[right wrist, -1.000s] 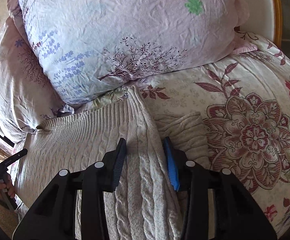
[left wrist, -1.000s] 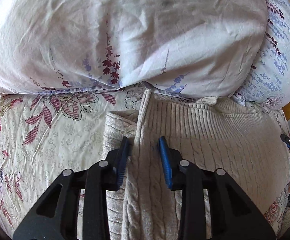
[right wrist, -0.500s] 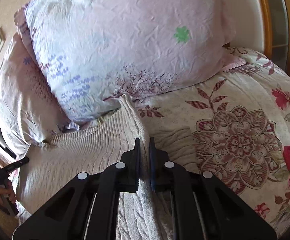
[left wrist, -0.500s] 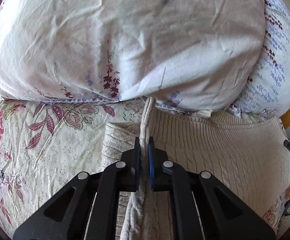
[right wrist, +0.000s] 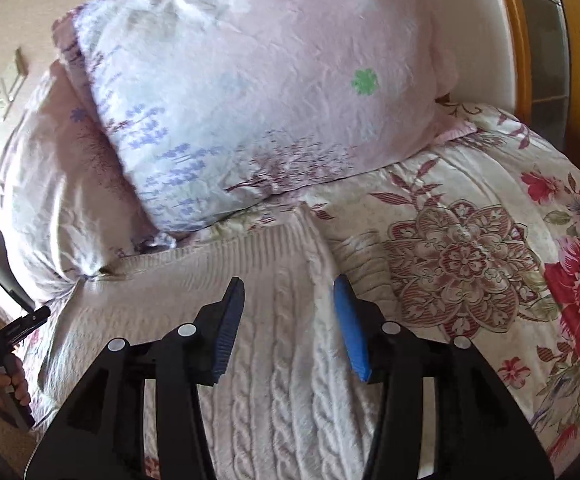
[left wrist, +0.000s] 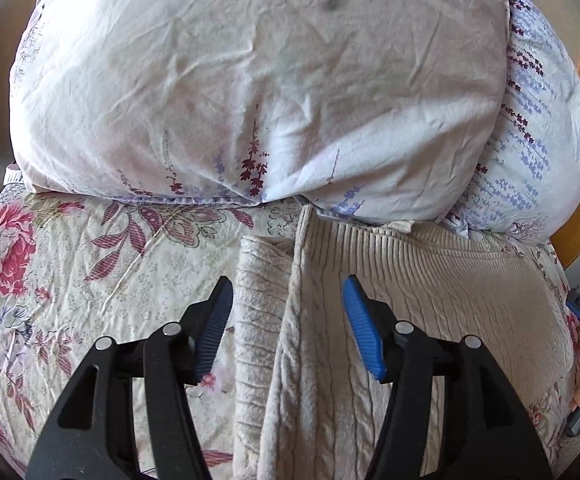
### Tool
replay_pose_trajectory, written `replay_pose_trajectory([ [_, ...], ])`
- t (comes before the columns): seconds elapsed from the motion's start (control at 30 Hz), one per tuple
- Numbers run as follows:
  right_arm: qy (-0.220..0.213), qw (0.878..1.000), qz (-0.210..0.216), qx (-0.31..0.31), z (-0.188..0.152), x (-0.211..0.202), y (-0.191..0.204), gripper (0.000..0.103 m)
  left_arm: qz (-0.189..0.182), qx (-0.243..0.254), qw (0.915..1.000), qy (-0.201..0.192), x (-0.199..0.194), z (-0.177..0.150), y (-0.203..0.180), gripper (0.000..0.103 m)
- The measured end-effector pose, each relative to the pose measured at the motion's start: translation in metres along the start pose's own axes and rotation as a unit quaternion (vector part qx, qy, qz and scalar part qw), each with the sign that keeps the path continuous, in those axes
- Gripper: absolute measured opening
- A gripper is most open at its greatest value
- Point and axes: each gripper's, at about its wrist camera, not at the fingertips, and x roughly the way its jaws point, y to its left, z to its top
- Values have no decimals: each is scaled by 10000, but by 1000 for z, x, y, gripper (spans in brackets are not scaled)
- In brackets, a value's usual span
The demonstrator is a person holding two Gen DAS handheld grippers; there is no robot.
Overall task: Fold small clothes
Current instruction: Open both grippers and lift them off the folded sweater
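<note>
On the floral bedspread (left wrist: pixel 90 280) below the pillows (left wrist: pixel 250 100), our left gripper (left wrist: pixel 288 324) and right gripper (right wrist: pixel 290 324) have just been opening, releasing the beige sweater (left wrist: pixel 429 280) lying folded; next we judge a fresh grasp for another fold.

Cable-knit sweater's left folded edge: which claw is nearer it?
Left. The left claw, just opened, is astride the left folded edge, not pinching; the right claw, also just opened, is astride the sweater's opposite fold.

light: soft daylight, glare at left | right wrist view motion-blurred | edges: fisheye bend, dark corners
</note>
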Motion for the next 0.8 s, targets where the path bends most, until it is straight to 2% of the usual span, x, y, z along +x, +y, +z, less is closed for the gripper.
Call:
replay_pose_trajectory([
  [0.07,179,9991,359,-115,-6,3,7,49,-78,17,9998,205,0,-7,4,57],
  [0.13,339,9983,451,-134,-11,10,9,49,-110,4,9993,350,3,-14,8,57],
  [0.23,790,9967,120,132,-20,31,-4,49,67,-26,9984,561,13,-23,15,57],
  [0.27,747,9967,235,212,-21,32,-8,49,104,-75,9977,671,19,-27,17,60],
  [0.3,783,9964,220,250,-19,31,-8,49,68,-97,9981,608,20,-29,18,61],
  [0.37,878,9959,-60,218,-15,29,2,50,139,-27,9982,582,21,-29,14,63],
  [0.43,763,9966,-294,-85,-11,24,24,67,67,-180,9979,611,21,-29,16,63],
  [0.5,503,9969,-238,-556,-10,19,55,98,-111,-368,9972,635,19,-29,20,66],
  [0.57,293,9937,-291,-1045,-14,16,91,102,-222,-466,9967,632,12,-31,28,71],
  [0.6,305,9902,-482,-1278,-16,20,108,102,-233,-473,9966,638,11,-31,27,71],
  [0.67,500,9802,-943,-1668,-22,37,141,102,-244,-440,9966,651,9,-33,27,76],
  [0.8,931,9617,-1479,-2112,-34,73,181,102,-265,-302,9971,645,9,-36,18,87],
])
